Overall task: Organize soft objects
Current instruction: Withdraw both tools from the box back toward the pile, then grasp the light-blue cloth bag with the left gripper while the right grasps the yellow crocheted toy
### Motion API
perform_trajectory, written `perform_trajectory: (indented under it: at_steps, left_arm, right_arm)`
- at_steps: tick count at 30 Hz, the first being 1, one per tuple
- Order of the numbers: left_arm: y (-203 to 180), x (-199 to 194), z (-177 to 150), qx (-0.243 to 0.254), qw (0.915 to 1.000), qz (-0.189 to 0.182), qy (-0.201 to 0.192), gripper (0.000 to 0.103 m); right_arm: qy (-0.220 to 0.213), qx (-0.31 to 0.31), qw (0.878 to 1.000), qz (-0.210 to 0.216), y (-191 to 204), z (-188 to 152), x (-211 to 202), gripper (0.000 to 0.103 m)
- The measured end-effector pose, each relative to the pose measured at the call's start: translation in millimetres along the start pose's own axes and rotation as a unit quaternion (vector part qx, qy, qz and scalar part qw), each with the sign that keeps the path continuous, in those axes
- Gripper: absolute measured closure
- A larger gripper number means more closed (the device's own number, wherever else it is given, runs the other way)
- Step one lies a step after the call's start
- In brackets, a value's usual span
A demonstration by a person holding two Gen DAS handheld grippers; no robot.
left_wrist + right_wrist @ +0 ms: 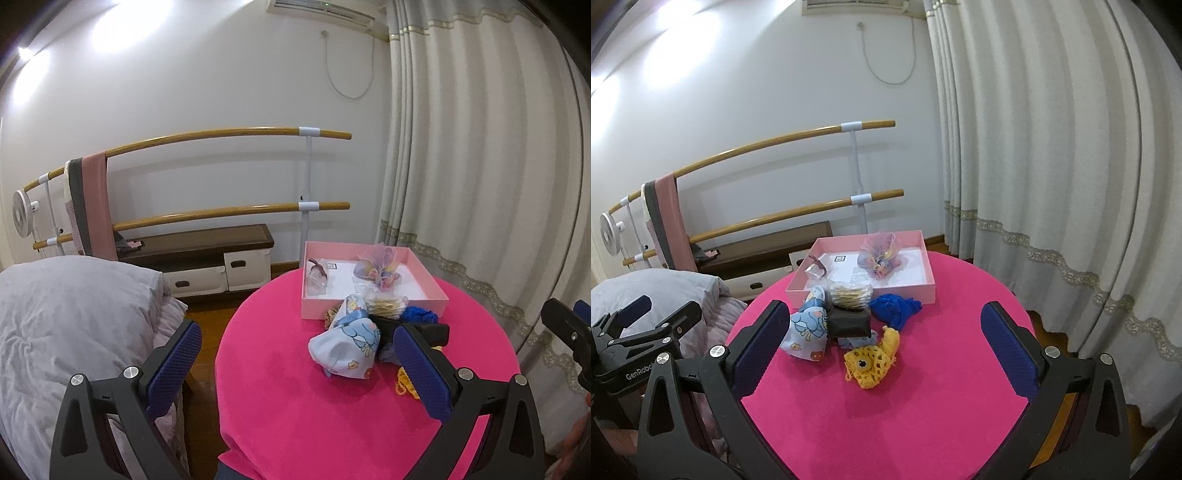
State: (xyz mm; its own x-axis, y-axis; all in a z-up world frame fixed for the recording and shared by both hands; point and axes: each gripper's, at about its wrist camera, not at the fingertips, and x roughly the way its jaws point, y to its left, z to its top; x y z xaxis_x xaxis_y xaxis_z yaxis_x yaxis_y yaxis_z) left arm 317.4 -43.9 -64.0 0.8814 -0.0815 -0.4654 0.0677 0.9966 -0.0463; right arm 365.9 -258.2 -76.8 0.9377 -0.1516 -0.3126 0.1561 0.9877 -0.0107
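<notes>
On a round pink worktop, near its far edge, sits a shallow pink box. Inside it already lie a frilly pastel hair tie toward the far right corner and a small clear pouch at the left wall. Just in front of the box's near wall, soft things crowd together — a blue printed cloth, a dark folded pouch resting partly on it, a clear pack of cotton swabs behind, a blue knitted piece to the right, and a yellow crocheted piece nearest the middle of the worktop.

Both tools hang above the near edge. The left gripper is spread wide with nothing between its fingers, and so is the right gripper, which looks toward the yellow piece.

Likely trouble: the pile is tightly packed, so closing on one item may snag a neighbour and drag it along. The dark pouch could slide off the cloth if the cloth is pulled first. Loose crochet may catch on a pad and cling at release. The box looks light — a nudge on its near wall could push it toward the far edge. With both tools reaching for the same cluster, they could also collide.
</notes>
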Motion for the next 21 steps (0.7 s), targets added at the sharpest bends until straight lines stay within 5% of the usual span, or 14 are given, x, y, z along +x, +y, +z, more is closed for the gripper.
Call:
perform_trajectory:
  at_steps: [8, 21]
  left_arm:
    - [-1, 12, -1, 0.004, 0.9997, -0.007, 0.024, 0.000]
    - [-15, 72, -8, 0.026, 0.9935, -0.024, 0.108, 0.000]
  right_arm:
    - [0.018, 0.007, 1.000, -0.009, -11, -5, 12, 0.000]
    - [0.116, 0.010, 0.993, -0.003, -23, -37, 78, 0.000]
